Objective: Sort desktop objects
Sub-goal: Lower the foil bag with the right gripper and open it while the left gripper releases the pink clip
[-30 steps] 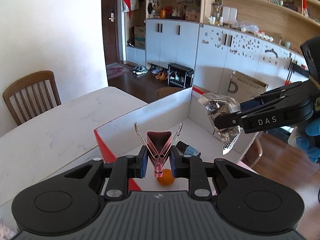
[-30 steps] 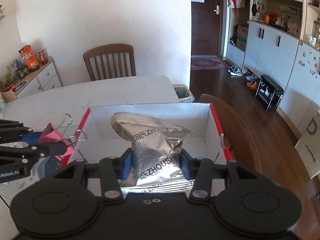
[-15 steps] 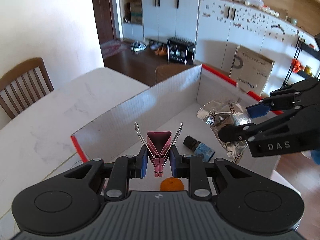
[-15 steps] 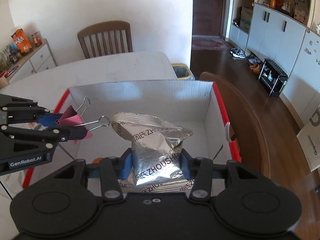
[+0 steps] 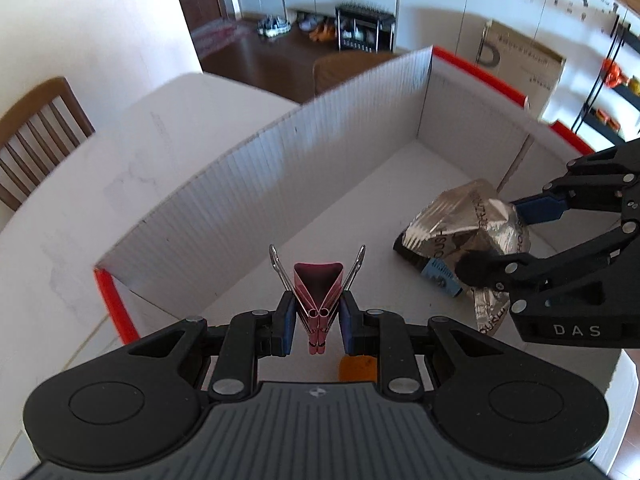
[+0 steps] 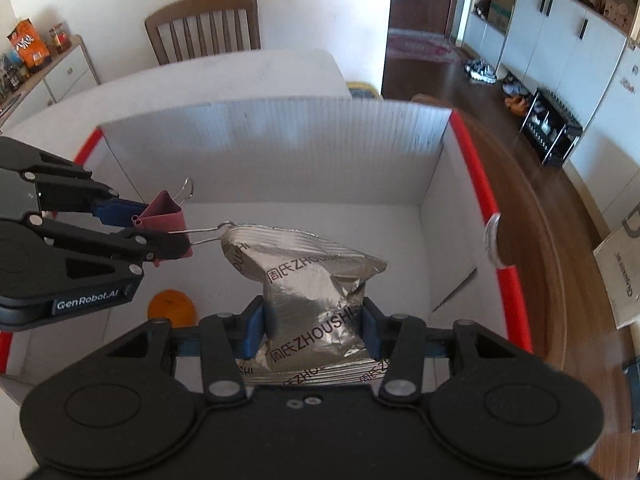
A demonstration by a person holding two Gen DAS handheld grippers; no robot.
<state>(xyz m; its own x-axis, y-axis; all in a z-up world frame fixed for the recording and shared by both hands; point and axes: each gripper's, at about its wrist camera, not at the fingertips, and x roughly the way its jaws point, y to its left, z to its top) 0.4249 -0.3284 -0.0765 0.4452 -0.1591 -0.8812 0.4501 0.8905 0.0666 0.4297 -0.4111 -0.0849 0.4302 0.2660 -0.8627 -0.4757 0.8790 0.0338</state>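
- White tabletop (image 5: 168, 168) in a bright room carries one open cardboard box (image 5: 280, 168) with white ribbed walls and red edges; one wooden chair (image 6: 202, 24) stands behind the table
- Left gripper (image 5: 318, 320) tilts steeply down over the box, its fingers clenched on one pink binder clip (image 5: 318, 292), which hangs in the air above the box floor with two wire handles spread forward
- Right gripper (image 6: 314, 328) also tilts steeply down over the box, its fingers clamped on the sides of one crinkled silver snack packet (image 6: 308, 280), held just above the box floor
- One orange fruit (image 6: 172, 308) lies on the box floor near the left gripper
- Left wrist view alone shows a small blue-labelled item (image 5: 440, 278) lying under the packet; what it is cannot be told
- Right wrist view alone shows the fruit nearly whole, and a sideboard (image 6: 60, 76) with snacks by the wall
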